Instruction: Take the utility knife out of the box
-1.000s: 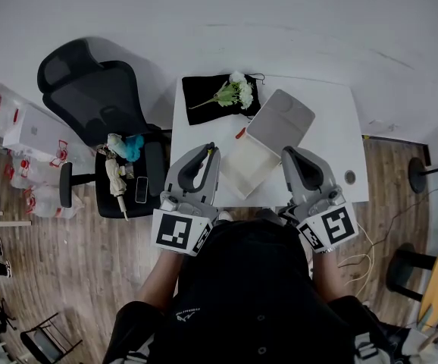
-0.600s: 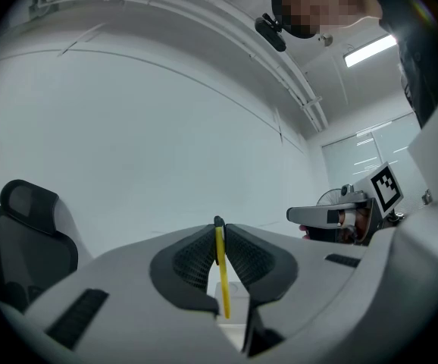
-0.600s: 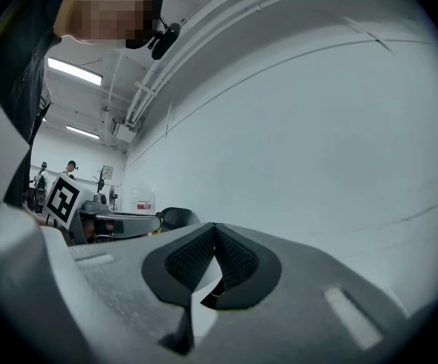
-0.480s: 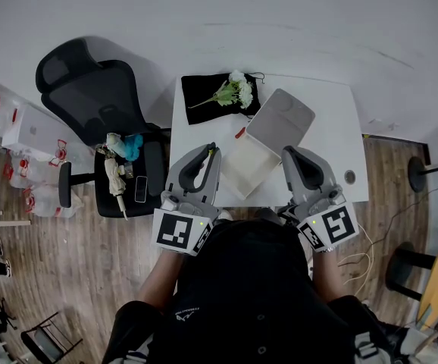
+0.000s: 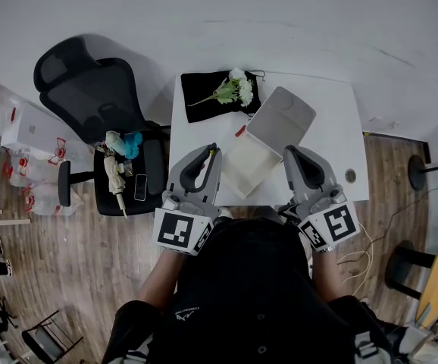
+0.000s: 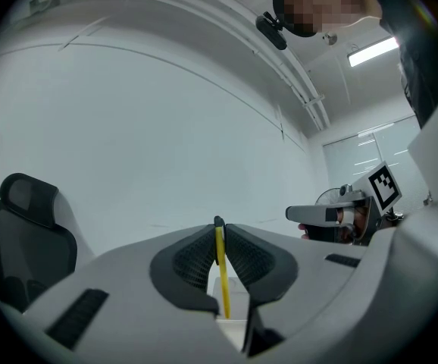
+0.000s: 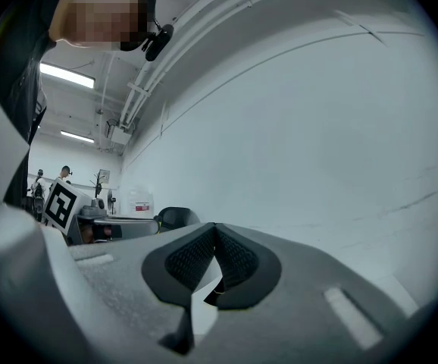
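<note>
A thin yellow utility knife (image 6: 220,271) with a black tip stands on edge between the pads of my left gripper (image 6: 219,226), which is shut on it. In the head view that gripper (image 5: 214,151) is at the table's near edge, left of the open white box (image 5: 251,163), whose grey lid (image 5: 281,120) leans back behind it. My right gripper (image 5: 288,152) hangs to the box's right; in its own view its jaws (image 7: 214,228) meet at the tips with nothing between them. Both point level toward the wall.
A black cloth (image 5: 205,91) with white flowers (image 5: 237,89) lies at the far left of the white table (image 5: 333,135). A small red item (image 5: 240,133) sits beside the box. A black office chair (image 5: 98,101) with clutter on its seat stands left of the table.
</note>
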